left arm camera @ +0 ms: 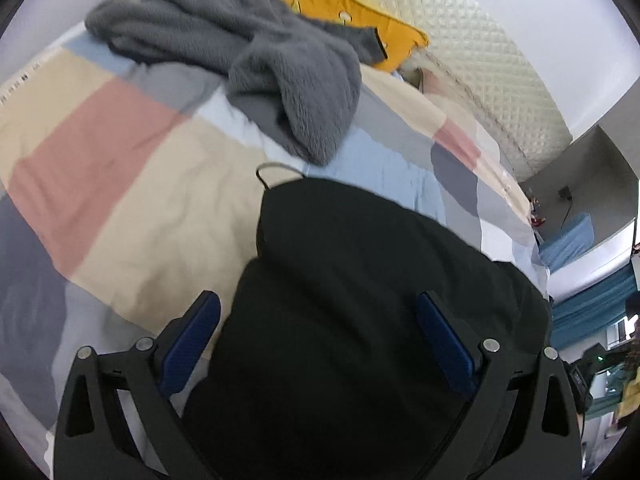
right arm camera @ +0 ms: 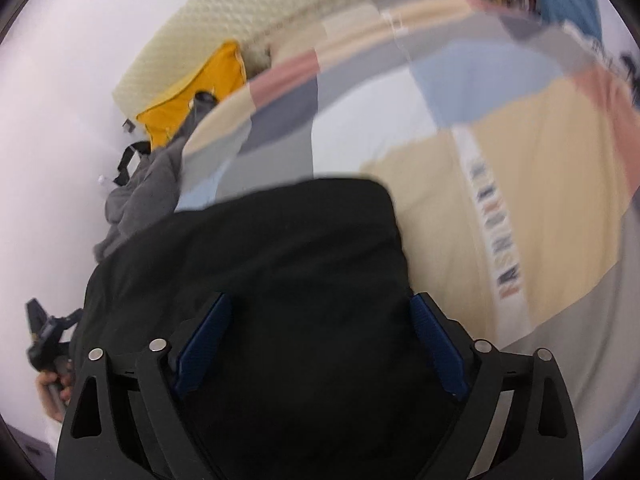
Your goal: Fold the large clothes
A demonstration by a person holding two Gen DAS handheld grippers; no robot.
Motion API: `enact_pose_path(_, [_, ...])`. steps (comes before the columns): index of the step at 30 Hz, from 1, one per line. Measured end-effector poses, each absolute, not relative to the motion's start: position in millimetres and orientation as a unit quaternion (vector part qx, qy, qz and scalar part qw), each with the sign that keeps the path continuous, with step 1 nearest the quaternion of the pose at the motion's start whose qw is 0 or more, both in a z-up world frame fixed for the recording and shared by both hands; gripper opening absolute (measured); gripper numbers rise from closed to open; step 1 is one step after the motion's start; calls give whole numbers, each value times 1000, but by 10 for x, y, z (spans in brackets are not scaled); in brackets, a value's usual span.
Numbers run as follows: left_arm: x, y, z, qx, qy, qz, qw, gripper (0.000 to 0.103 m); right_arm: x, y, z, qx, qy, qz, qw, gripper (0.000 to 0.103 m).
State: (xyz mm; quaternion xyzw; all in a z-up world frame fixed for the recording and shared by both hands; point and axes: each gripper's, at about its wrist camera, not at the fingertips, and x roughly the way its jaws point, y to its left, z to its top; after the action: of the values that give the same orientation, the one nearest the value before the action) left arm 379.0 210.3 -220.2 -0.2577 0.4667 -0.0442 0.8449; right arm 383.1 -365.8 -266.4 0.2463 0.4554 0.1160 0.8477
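1. Left wrist view: the left gripper (left arm camera: 318,312) has its two blue-padded fingers (left arm camera: 192,340) spread wide apart, one on each side of a bulky black garment (left arm camera: 360,300) that fills the space between them; whether the pads touch the cloth cannot be told. The black garment lies on a patchwork bed cover (left arm camera: 120,160) of pink, beige, grey and pale blue blocks, and a thin dark cord loop (left arm camera: 276,172) sticks out at its far edge.
2. Same view, farther back: a fluffy grey fleece garment (left arm camera: 248,52) lies crumpled on the cover, partly over a yellow cloth (left arm camera: 340,4) beside a cream quilted headboard (left arm camera: 480,56).
3. Right wrist view: the right gripper (right arm camera: 320,316) also has its blue-padded fingers (right arm camera: 438,344) wide apart, straddling the same black garment (right arm camera: 280,260), whose folded corner reaches out over the patchwork bed cover (right arm camera: 520,160). Contact cannot be judged here either.
4. Same view, at left: the fleece garment (right arm camera: 136,196), the yellow cloth (right arm camera: 192,92) and the headboard (right arm camera: 240,8) show, motion-blurred, and the left gripper (right arm camera: 46,340) appears at the lower edge, too small to read.
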Motion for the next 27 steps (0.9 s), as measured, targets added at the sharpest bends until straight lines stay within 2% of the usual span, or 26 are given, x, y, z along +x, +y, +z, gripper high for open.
enact_pose_path(4, [3822,2063,-2268,-285,477,-68,829,97,3881,-3654,-2850,277,472,146,824,97])
enact_pose_path(5, [3826,2044,-2274,-296,474,-78,826,95,3883,-3639,-2846,276,471,151,824,95])
enact_pose_path(6, [3822,2036,-2259,-296,472,-83,826,88,3876,-3623,-2824,273,466,151,828,93])
enact_pose_path(7, [3805,2012,-2226,-292,468,-86,830,78,3856,-3606,-2785,270,459,156,832,81])
enact_pose_path(8, [3787,1993,-2190,-288,462,-88,834,72,3845,-3568,-2743,265,453,165,835,64])
enact_pose_path(9, [3776,1974,-2149,-285,454,-89,839,59,3829,-3526,-2678,255,446,168,841,58])
enact_pose_path(10, [3765,1960,-2124,-282,448,-88,844,43,3811,-3475,-2597,235,438,165,852,45])
enact_pose_path(11, [3734,1939,-2035,-275,430,-84,856,35,3789,-3418,-2507,208,427,167,864,31])
enact_pose_path(13, [3704,1946,-1918,-275,405,-91,867,18,3737,-3377,-2344,183,404,169,880,14])
enact_pose_path(14, [3671,1945,-1807,-277,386,-96,875,16,3720,-3382,-2260,184,389,169,887,10])
enact_pose_path(16, [3636,1948,-1642,-276,352,-104,888,11,3689,-3419,-2088,188,358,164,900,8])
enact_pose_path(21, [3753,1857,-1415,-226,307,-72,921,10,3736,-3425,-1619,175,279,149,932,7])
enact_pose_path(24, [3921,1852,-1501,-217,317,-51,922,10,3863,-3454,-1663,155,276,114,942,6])
enact_pose_path(27, [4051,1836,-1737,-202,352,-27,913,10,4025,-3579,-1995,167,313,92,931,6])
